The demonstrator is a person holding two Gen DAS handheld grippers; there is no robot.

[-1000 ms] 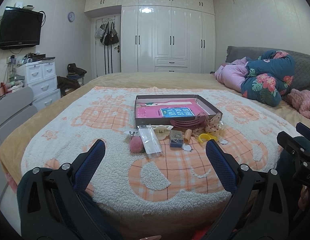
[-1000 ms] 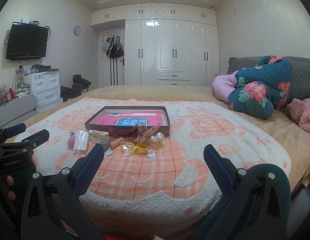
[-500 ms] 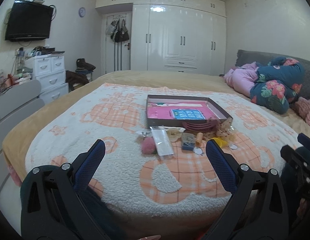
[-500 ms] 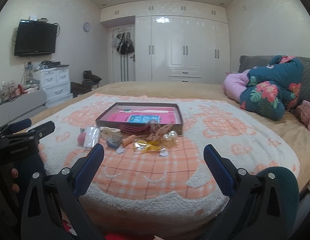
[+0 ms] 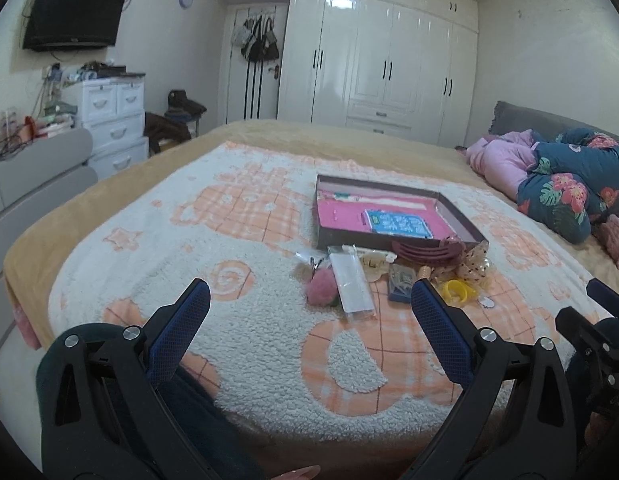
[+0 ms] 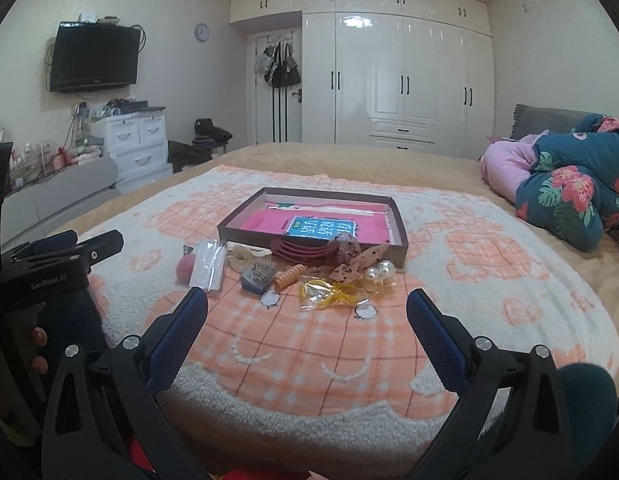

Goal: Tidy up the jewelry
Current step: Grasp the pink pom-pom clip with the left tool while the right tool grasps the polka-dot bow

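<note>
Bedroom setup, with everything sitting on a bed (image 6: 449,184) covered by a fuzzy orange-and-white blanket (image 6: 309,344). I've got both grippers hanging off the near edge, nothing started yet as far as I can judge, so this is the approach step. My left gripper (image 5: 309,322) is wide open and empty, same for the right gripper (image 6: 307,320).

Jewelry pile is bunched along the near side of 1 shallow tray (image 6: 401,232), roughly mid-blanket. Count from the right wrist view: 1 pink pompom (image 6: 186,269), 1 clear packet (image 6: 207,265), 1 dark red hair claw (image 6: 301,250), 1 small blue box (image 6: 256,278), 1 orange coil tie (image 6: 290,274), 1 yellow bangle bag (image 6: 329,294), 1 dotted bow (image 6: 355,266), 1 pearl cluster (image 6: 379,276), 2 small white tags (image 6: 269,299). Could be more buried.

Next I'd reach forward and pick 1 outer piece, probably the pompom, pinching it clear of the fleece.
</note>
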